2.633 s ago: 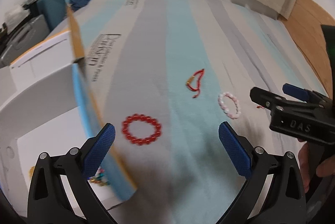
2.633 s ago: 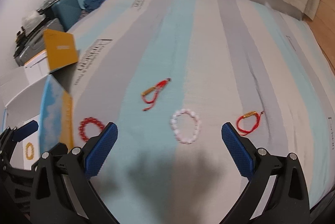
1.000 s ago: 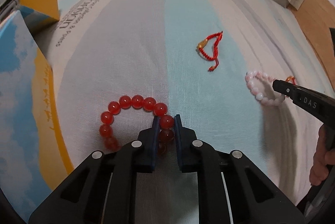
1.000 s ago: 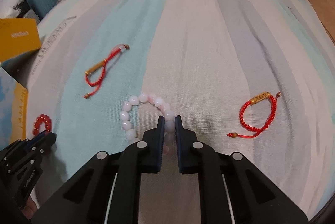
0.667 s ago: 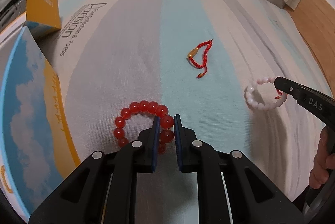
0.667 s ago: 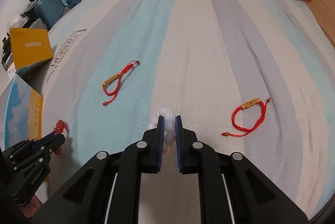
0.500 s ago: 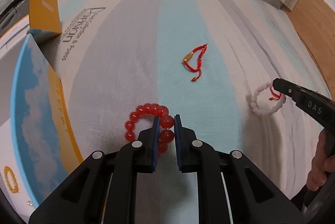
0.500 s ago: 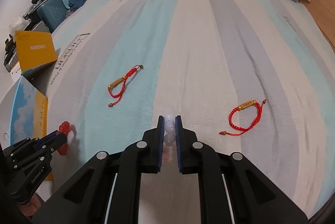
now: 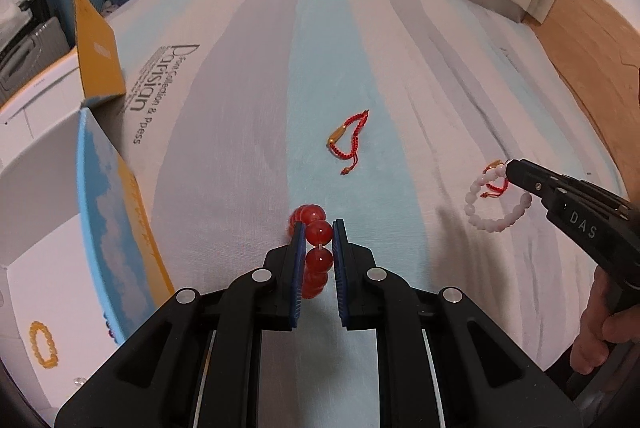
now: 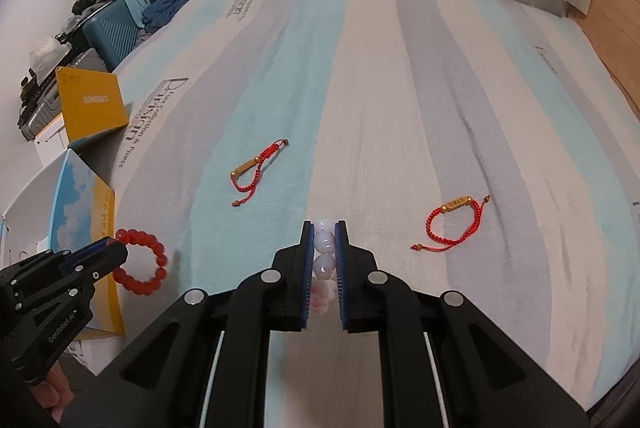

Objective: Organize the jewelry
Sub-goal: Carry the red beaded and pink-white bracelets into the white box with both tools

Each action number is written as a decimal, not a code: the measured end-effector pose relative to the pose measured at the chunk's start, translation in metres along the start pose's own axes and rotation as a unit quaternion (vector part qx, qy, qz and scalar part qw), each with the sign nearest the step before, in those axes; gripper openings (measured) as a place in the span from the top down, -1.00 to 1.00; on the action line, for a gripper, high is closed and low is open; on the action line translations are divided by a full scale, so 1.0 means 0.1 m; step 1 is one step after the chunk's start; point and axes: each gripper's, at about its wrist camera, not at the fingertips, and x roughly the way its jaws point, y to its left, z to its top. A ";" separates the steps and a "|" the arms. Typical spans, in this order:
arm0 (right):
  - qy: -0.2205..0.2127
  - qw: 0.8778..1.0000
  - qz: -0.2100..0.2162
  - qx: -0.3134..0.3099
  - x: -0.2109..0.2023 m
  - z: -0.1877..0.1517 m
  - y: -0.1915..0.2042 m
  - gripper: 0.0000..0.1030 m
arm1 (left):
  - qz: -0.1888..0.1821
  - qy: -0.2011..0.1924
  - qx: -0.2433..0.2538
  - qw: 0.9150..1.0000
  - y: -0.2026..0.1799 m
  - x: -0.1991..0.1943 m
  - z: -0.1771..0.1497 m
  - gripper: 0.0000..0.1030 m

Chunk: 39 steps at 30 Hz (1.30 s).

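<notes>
My left gripper is shut on a red bead bracelet, which hangs clear of the striped bed sheet. The same red bead bracelet dangles from the left gripper in the right wrist view. A pink-white bead bracelet is pinched in my right gripper, and that pink-white bracelet also hangs from the right gripper in the left wrist view. Two red cord bracelets with gold tubes lie on the sheet: one mid-left, one at the right.
An open white box with a blue and yellow lid stands at the left and holds a yellow bead bracelet. A yellow box flap stands behind it. Suitcases and clothes crowd the far left. Wooden floor borders the bed's right edge.
Both grippers have risen from the sheet, each lifting its bead bracelet with it. The cord bracelets have stayed where they lay.
</notes>
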 end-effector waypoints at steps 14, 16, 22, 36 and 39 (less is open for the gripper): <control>-0.017 1.000 0.006 -0.015 -0.36 -0.03 0.30 0.81 | 0.004 -0.020 -0.002 1.000 0.11 -0.47 -0.01 0.76; -0.021 1.000 0.008 -0.020 -0.43 -0.02 0.39 0.81 | 0.005 -0.025 -0.003 1.000 0.14 -0.55 -0.01 0.76; -0.035 0.999 0.018 -0.036 -0.59 0.02 0.70 0.81 | 0.013 -0.042 -0.010 0.999 0.34 -0.84 -0.04 0.76; -0.064 0.991 0.069 -0.095 -0.90 0.13 1.90 0.81 | 0.060 -0.076 -0.060 0.993 1.28 -1.53 -0.28 0.76; -0.069 0.988 0.083 -0.110 -0.96 0.12 2.18 0.82 | 0.072 -0.083 -0.075 0.991 1.54 -1.69 -0.37 0.76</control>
